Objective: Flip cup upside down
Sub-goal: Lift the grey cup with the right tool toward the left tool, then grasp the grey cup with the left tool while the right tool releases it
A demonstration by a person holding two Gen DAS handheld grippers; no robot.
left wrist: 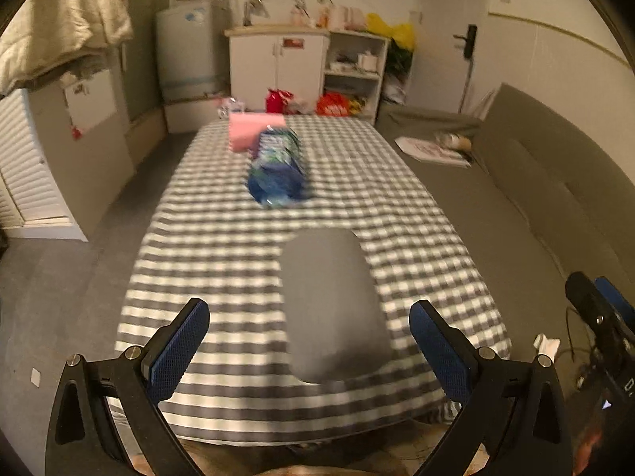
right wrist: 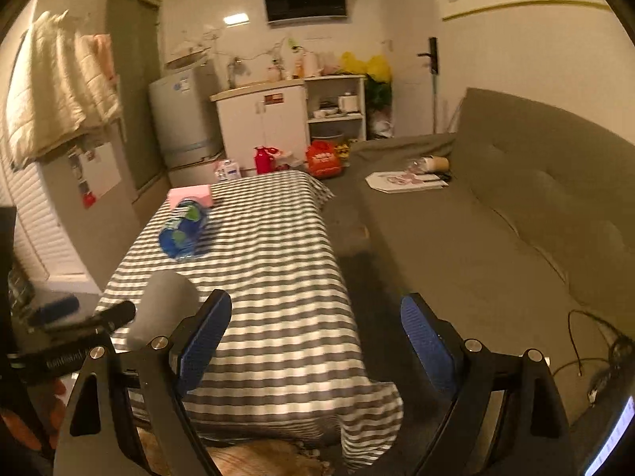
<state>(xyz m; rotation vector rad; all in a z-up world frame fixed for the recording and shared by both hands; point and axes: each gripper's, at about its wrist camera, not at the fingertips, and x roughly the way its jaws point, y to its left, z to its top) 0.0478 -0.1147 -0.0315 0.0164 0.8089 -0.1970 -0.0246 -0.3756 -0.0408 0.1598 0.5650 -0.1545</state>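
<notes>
A plain grey cup stands on the checkered tablecloth near the table's front edge, wider at the bottom as seen. My left gripper is open, its blue-padded fingers on either side of the cup and apart from it. In the right wrist view the cup is at the left, beyond my left gripper's tips. My right gripper is open and empty, over the table's right front corner, to the right of the cup.
A blue plastic bottle lies on its side mid-table, with a pink box behind it. A grey sofa with papers runs along the table's right side. Cabinets and a fridge stand at the back.
</notes>
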